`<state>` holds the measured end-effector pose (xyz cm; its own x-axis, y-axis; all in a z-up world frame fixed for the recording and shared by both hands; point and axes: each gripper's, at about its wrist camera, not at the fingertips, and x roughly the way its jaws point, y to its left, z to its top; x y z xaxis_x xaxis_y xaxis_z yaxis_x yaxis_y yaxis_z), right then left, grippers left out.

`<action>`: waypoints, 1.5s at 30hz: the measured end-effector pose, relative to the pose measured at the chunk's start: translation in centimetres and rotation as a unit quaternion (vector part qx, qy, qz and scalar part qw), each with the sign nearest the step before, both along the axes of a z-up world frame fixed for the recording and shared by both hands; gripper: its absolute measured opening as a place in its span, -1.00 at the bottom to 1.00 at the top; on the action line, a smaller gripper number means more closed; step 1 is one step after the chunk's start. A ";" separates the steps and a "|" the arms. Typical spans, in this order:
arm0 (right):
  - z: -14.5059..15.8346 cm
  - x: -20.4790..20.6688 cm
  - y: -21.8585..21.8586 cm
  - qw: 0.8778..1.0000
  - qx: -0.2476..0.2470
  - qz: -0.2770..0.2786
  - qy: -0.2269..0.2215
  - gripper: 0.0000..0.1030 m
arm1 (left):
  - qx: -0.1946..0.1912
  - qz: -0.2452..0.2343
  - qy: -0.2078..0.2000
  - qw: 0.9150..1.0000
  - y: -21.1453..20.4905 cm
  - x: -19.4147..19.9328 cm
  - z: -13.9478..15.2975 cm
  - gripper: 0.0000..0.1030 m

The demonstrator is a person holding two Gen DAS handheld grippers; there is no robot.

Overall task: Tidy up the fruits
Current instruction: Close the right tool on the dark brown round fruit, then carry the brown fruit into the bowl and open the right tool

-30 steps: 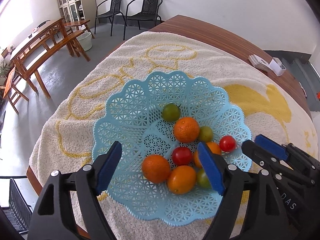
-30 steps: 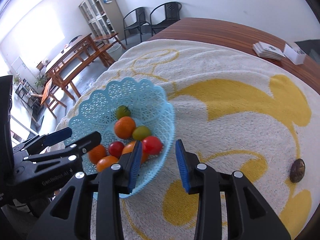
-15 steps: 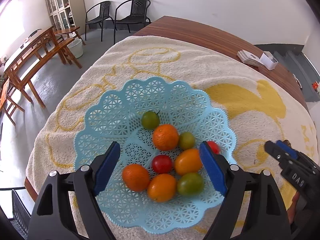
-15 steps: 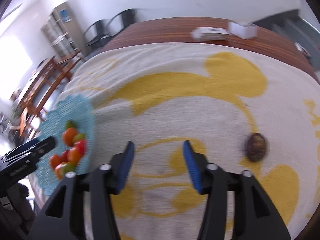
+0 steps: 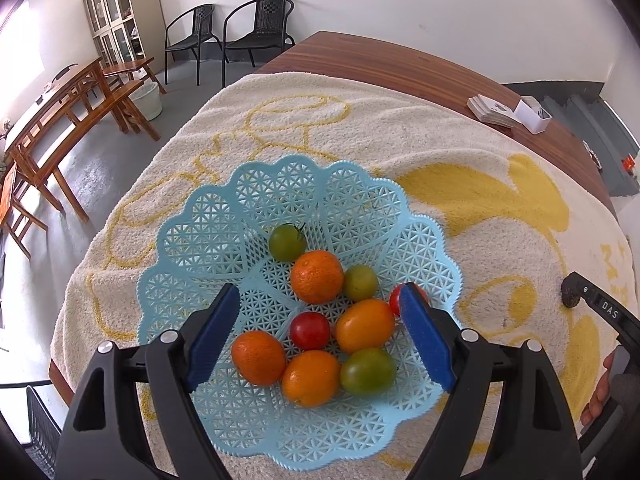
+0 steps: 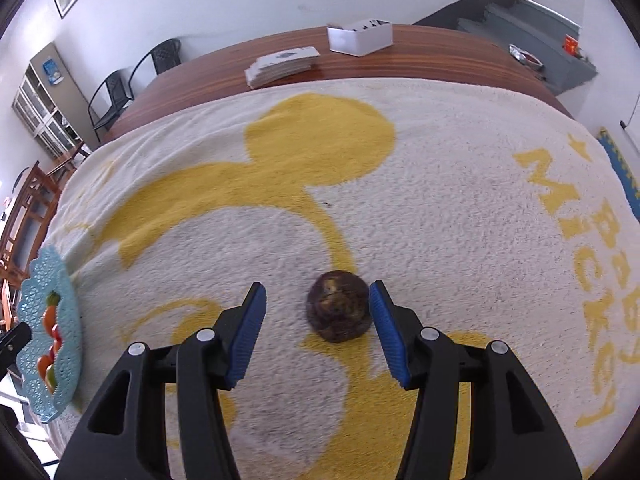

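The dark brown round fruit (image 6: 339, 307) sits alone on the cream & yellow towel (image 6: 440, 184) that covers the surface, well apart from the blue basket (image 6: 38, 376) far off to the left. I can't tell what kind of fruit it is; the skin looks rough and a bit bumpy, w/ pale spots on top. My guess: small, light, hard shell, not slippery. Being round, it could roll if one pad bumps it first. Best place to take hold is across the middle, at its widest part, w/ a pad on each side.

The right tool (image 6: 318, 322) is wide open and holds nothing. The fruit sits between its two blue pads (image 6: 250, 332), nearer the right pad, maybe just touching it, w/ a gap on the left. It should shift a little right before it squeezes, so both pads meet the fruit together.

The left tool (image 5: 320, 338) is wide open too, w/ nothing in it. It hangs above the basket, touching none of the fruit, as far as I can tell. In the basket lie oranges (image 5: 317, 277), red tomatoes (image 5: 309, 331) & green tomatoes (image 5: 286, 242), all close together. The tomatoes are prob. soft, so a hard squeeze could hurt them. The brown fruit looks like the last one left out.
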<state>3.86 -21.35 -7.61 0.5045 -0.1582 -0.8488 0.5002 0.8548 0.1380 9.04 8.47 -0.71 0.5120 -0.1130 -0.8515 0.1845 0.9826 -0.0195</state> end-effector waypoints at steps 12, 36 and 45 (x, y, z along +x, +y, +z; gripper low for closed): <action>-1.7 0.8 -0.3 0.999 -0.016 0.007 0.029 -0.23 | 0.001 0.006 0.003 1.000 0.5 0.0 -0.5 0.62; 5.7 6.2 18.7 0.961 0.032 0.266 -0.068 -0.23 | 0.002 0.038 0.002 0.999 4.5 0.3 -0.5 0.62; 5.2 7.4 19.9 0.957 0.033 0.281 -0.060 0.12 | -0.001 0.050 0.003 0.999 5.9 0.1 -0.6 0.62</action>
